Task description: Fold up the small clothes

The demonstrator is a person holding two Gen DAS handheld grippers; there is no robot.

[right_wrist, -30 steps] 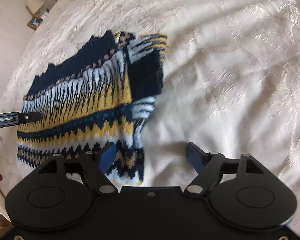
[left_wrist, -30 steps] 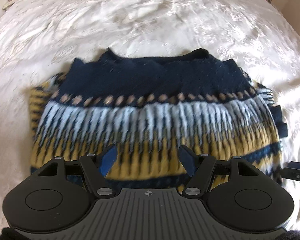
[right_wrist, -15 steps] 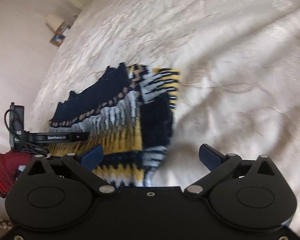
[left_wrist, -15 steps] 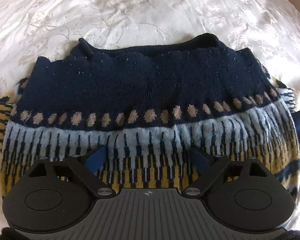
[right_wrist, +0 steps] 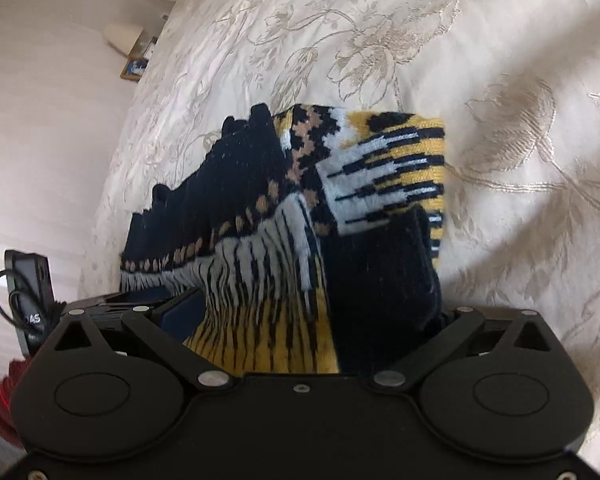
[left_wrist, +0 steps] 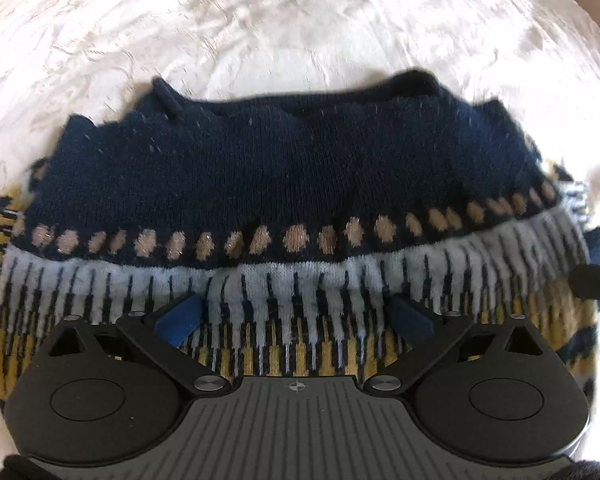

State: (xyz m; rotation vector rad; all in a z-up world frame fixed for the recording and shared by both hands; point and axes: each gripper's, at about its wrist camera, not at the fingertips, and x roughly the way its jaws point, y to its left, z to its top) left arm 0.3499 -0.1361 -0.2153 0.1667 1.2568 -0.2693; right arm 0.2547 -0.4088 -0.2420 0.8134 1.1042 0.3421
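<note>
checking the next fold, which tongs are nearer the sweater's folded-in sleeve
Right. The right tongs straddle the sleeve at the sweater's side edge; the left tongs hover over its middle stripes.

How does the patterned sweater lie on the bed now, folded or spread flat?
Folded. The sweater has its sleeve doubled over the body, and a patterned layer shows beneath the navy edge.
</note>
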